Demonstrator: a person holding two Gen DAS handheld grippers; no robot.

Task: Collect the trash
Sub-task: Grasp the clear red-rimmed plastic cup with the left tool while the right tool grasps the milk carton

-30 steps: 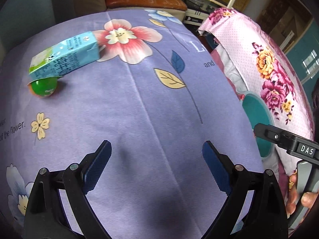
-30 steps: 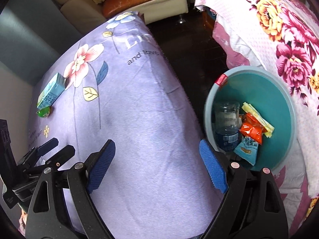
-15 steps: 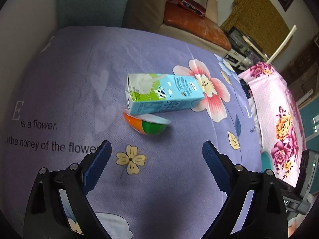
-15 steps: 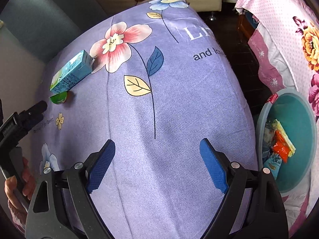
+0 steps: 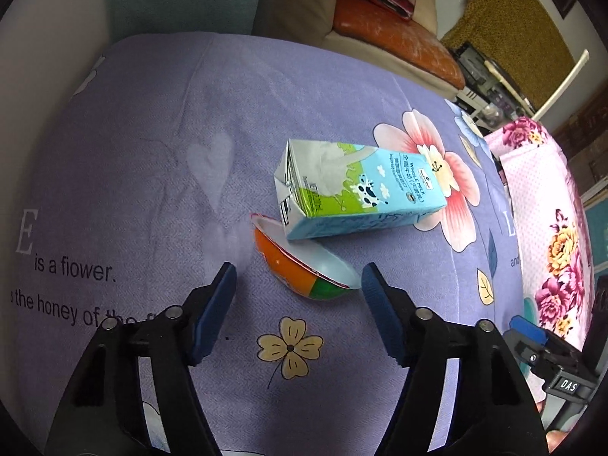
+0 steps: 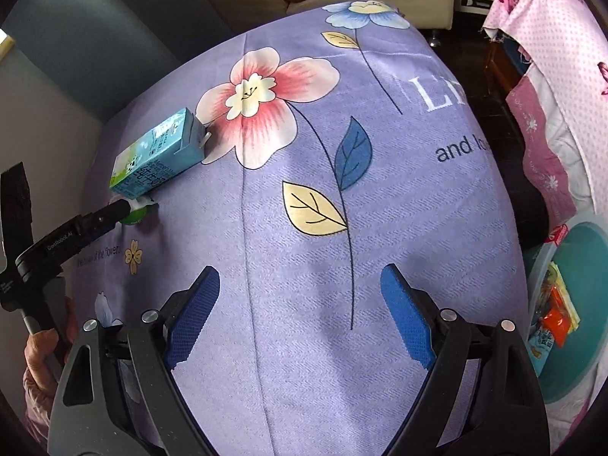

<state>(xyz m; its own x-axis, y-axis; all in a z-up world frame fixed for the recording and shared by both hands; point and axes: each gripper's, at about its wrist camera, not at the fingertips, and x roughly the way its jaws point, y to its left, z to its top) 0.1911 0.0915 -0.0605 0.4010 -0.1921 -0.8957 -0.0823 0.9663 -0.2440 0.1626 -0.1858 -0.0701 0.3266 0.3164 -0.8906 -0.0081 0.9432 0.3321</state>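
Trash on a purple flowered counter (image 5: 152,152), both claws spread wide and gripping nothing.

Largest beyond the counter is the teal bin (image 6: 581,266), seen whole only from the right wrist: it stands low off the right claw's (image 6: 300,304) right finger and holds a bottle and orange and blue wrappers; the left wrist shows no more than a teal sliver of it. Next comes the blue and green milk carton (image 5: 353,190), lying on its side just ahead of the left claw (image 5: 298,296) and well ahead-left of the right claw. Smallest, the orange and green jelly cup (image 5: 300,266) lies tipped over, touching the carton's near edge, between the left claw's blue pads (image 5: 212,315) though not yet pinched. The right wrist shows only its green end past the left claw's tip.
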